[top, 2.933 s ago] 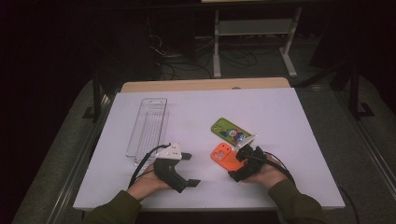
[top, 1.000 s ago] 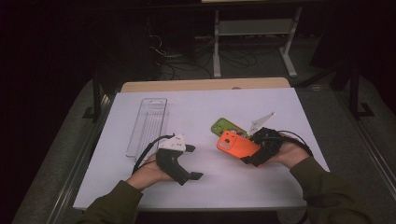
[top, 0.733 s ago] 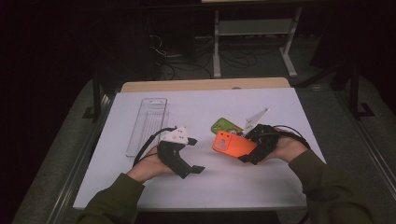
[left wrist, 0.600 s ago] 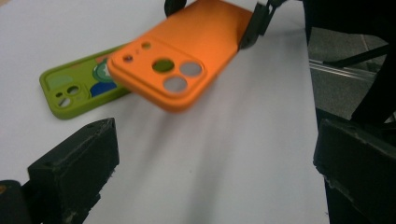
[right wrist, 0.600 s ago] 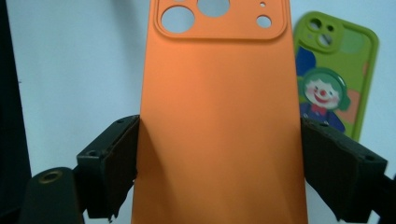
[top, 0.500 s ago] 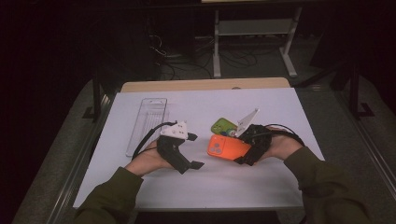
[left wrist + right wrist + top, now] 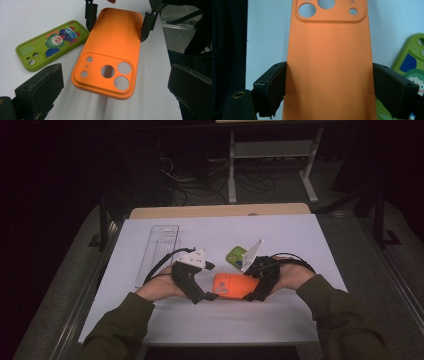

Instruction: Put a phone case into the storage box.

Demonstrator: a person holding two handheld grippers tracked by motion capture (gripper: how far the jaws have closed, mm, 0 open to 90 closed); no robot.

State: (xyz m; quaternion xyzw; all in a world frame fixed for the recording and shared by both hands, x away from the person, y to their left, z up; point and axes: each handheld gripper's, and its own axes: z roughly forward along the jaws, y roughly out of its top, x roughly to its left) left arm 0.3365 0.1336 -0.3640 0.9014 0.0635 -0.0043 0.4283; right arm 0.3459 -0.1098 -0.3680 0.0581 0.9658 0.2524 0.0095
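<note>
An orange phone case [image 7: 232, 285] with round camera holes is held a little above the white table sheet [image 7: 300, 240]. My right gripper [image 7: 252, 287] is shut on its long sides, near the plain end [image 7: 329, 62]. The pads [image 7: 274, 85] press on both edges. My left gripper [image 7: 209, 281] faces the case's camera end [image 7: 110, 50] with its jaws wide open. That end lies between the left jaws without touching either pad [image 7: 42, 85]. A green case [image 7: 236, 256] with a cartoon clown lies flat on the sheet just behind, and appears as the green case [image 7: 50, 45] in the left gripper view.
A clear plastic tray [image 7: 156, 251] lies lengthwise at the sheet's left part. Bare sheet stretches in front of both hands. A wooden strip [image 7: 220, 211] borders the far edge. Beyond it stand dark floor, cables and a metal stand [image 7: 270, 150].
The right gripper has carried the orange case leftward toward the left gripper. The left gripper has risen slightly and closed in, so the case's camera end now sits between its open jaws.
</note>
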